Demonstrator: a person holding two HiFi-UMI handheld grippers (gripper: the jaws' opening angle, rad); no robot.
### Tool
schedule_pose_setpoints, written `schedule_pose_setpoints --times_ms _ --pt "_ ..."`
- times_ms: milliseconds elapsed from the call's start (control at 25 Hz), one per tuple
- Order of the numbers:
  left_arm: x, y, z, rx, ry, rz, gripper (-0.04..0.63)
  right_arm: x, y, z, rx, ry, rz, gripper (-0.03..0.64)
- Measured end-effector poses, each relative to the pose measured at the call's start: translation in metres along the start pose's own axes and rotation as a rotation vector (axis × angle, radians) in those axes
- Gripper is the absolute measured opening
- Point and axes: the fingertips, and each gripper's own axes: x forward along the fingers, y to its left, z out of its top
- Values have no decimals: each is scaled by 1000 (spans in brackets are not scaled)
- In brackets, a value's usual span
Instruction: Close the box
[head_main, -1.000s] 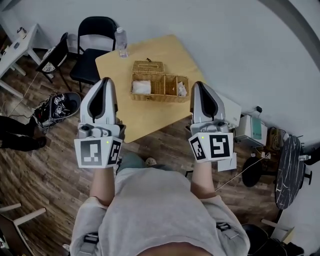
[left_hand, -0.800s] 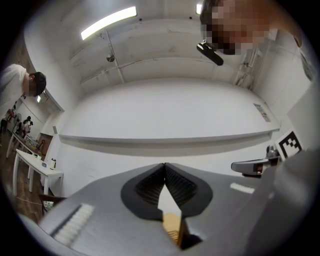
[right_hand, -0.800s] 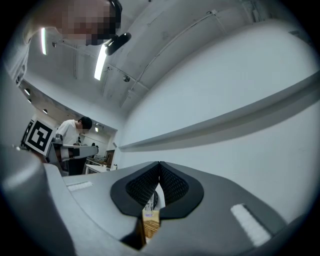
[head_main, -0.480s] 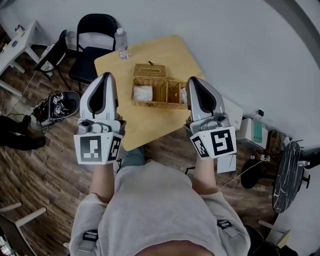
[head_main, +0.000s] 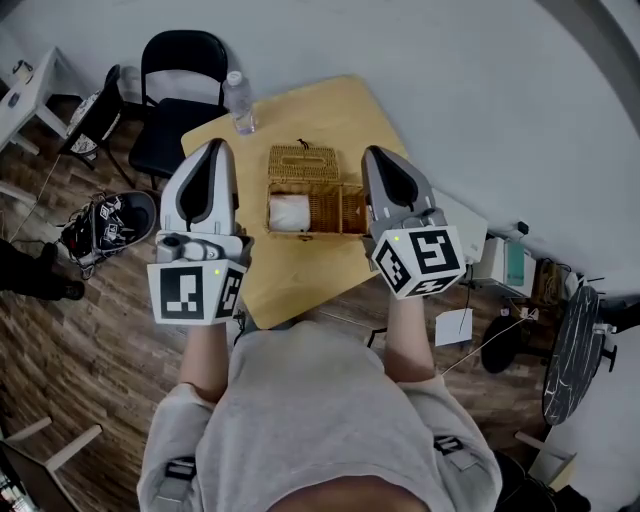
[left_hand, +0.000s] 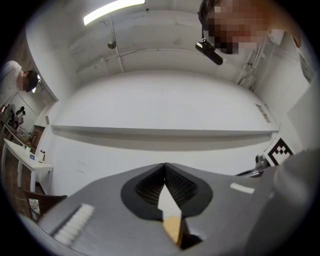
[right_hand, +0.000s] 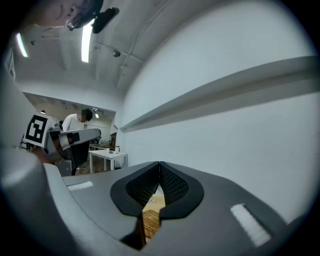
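Observation:
On the wooden table (head_main: 300, 275) stands a wicker box (head_main: 318, 208), its woven lid (head_main: 301, 162) folded back behind it. A white bundle (head_main: 291, 213) lies in its left compartment. In the head view my left gripper (head_main: 213, 147) hovers left of the box and my right gripper (head_main: 373, 152) hangs over the box's right end, hiding it. Both point up toward the wall. Each is shut with nothing between the pads, as the left gripper view (left_hand: 164, 165) and right gripper view (right_hand: 159, 163) show. A strip of wicker (right_hand: 150, 220) shows below the right jaws.
A water bottle (head_main: 238, 102) stands at the table's far corner. Black chairs (head_main: 170, 100) stand behind it, and a dark bag (head_main: 105, 222) lies on the floor to the left. A white device (head_main: 505, 262) and a paper sheet (head_main: 453, 326) are at the right. A grey wall runs along the far side.
Both grippers have moved forward toward the box. The right one swung left and now covers the box's right end. Both stayed shut.

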Motion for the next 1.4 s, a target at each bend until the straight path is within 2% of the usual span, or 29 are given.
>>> schedule_pose_setpoints --times_ms 320,560,960,1240,1400 --pt "29 23 -49 -49 81 -27 58 51 -8 -74 85 243 4 5" --pt "41 38 -75 -84 118 -42 58 90 -6 -119 123 407 57 6" --pt "57 56 -109 -113 155 -84 58 154 -19 -176 197 630 100 11" --pt "67 63 -127 -135 177 -100 58 186 -24 -217 262 763 139 46" --pt "72 69 -135 -141 190 -101 58 196 -30 -244 291 839 133 63"
